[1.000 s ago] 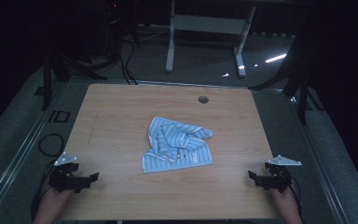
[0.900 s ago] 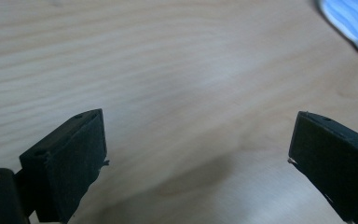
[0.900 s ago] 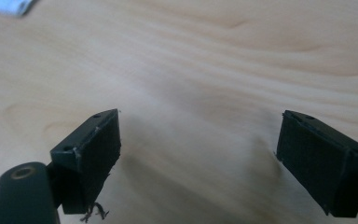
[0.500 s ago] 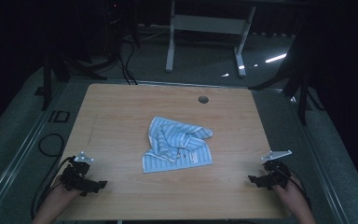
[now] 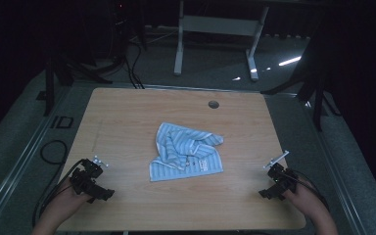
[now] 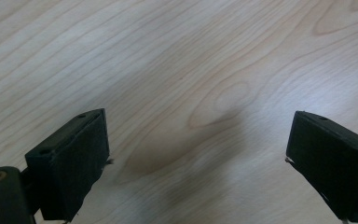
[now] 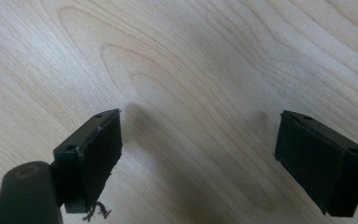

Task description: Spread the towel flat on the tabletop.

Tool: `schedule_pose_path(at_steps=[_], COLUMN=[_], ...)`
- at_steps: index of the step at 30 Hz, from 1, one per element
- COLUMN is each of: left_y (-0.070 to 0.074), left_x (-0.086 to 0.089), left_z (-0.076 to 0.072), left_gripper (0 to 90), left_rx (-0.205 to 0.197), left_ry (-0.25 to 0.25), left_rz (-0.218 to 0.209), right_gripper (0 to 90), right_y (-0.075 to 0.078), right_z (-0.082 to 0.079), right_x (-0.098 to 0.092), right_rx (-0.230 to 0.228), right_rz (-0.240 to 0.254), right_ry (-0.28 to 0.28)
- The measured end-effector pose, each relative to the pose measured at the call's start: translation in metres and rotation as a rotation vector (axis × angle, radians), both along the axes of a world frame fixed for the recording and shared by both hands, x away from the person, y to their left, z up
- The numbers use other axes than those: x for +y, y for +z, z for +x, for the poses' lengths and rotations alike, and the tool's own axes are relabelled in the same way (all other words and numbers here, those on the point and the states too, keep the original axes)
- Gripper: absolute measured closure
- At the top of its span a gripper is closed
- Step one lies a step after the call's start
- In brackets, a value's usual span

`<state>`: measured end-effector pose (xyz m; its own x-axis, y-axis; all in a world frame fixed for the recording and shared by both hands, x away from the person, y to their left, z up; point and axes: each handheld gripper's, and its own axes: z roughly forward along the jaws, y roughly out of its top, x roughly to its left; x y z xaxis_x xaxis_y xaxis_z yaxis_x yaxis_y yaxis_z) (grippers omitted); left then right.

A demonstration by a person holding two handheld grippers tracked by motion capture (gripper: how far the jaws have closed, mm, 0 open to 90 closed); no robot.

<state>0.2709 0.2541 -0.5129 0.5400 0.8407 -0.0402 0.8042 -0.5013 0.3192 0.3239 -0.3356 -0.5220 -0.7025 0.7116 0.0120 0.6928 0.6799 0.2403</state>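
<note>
— Where do the grippers stand compared with a second ago?

— The left gripper (image 5: pixel 94 182) has shifted inward along the near edge of the wooden table (image 5: pixel 127 117) and turned, so its jaws now point more toward the near edge. The right gripper (image 5: pixel 275 183) has tipped as well; its grey plate stands up at a slant where it lay flatter before.

— Are the jaws holding anything?

— No. In the left gripper view the fingers (image 6: pixel 72 163) are spread wide with bare wood grain between them, and the right gripper view shows the same: pads (image 7: pixel 91 156) far apart, nothing gripped.

— And the cloth?

— The blue-and-white striped cloth (image 5: pixel 186 152) lies crumpled mid-table, unmoved from the earlier pictures. It sits well ahead of both pairs of fingers, between the two grippers, touching neither.
</note>
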Motion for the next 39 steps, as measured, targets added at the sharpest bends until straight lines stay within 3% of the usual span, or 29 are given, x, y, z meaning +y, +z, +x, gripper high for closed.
schedule_pose_path(at_steps=[5, 11, 15, 16, 21, 24, 25, 27, 30, 39], left_y=[0.002, -0.004, -0.001, 0.000, -0.003, -0.004, -0.005, -0.006, -0.007, -0.003], left_x=[-0.008, -0.023, -0.032, -0.035, -0.047, -0.058, -0.061, -0.068, -0.080, -0.111], left_z=[0.004, 0.009, 0.013, 0.016, 0.023, 0.025, 0.026, 0.028, 0.030, 0.039], left_gripper=[5.5, 5.5, 5.4, 5.4, 5.5, 10.3, 15.3, 15.6, 19.9, 25.0], left_rx=[-0.003, 0.025, -0.001, -0.028, -0.011, -0.017, -0.018, -0.013, -0.018, -0.048], left_ry=[-0.029, -0.074, -0.077, -0.064, -0.083, -0.126, -0.135, -0.171, -0.208, -0.260], left_rz=[-0.056, -0.017, -0.036, -0.038, -0.060, -0.046, -0.048, -0.058, -0.053, -0.056], right_gripper=[14.0, 14.1, 12.9, 13.0, 13.6, 14.3, 15.0, 19.4, 23.3, 35.4], right_y=[0.002, 0.002, 0.004, 0.004, 0.004, 0.003, 0.003, 0.003, 0.005, 0.009], right_z=[0.004, 0.009, 0.008, 0.009, 0.013, 0.017, 0.018, 0.022, 0.027, 0.042], right_x=[0.005, 0.011, 0.017, 0.018, 0.029, 0.037, 0.040, 0.045, 0.055, 0.084], right_rx=[0.026, 0.054, 0.045, 0.033, 0.035, 0.047, 0.049, 0.053, 0.022, -0.008], right_rz=[0.003, -0.007, -0.004, -0.002, 0.013, -0.011, -0.014, -0.015, -0.023, -0.014], right_ry=[0.022, 0.036, 0.063, 0.070, 0.096, 0.127, 0.135, 0.147, 0.178, 0.252])
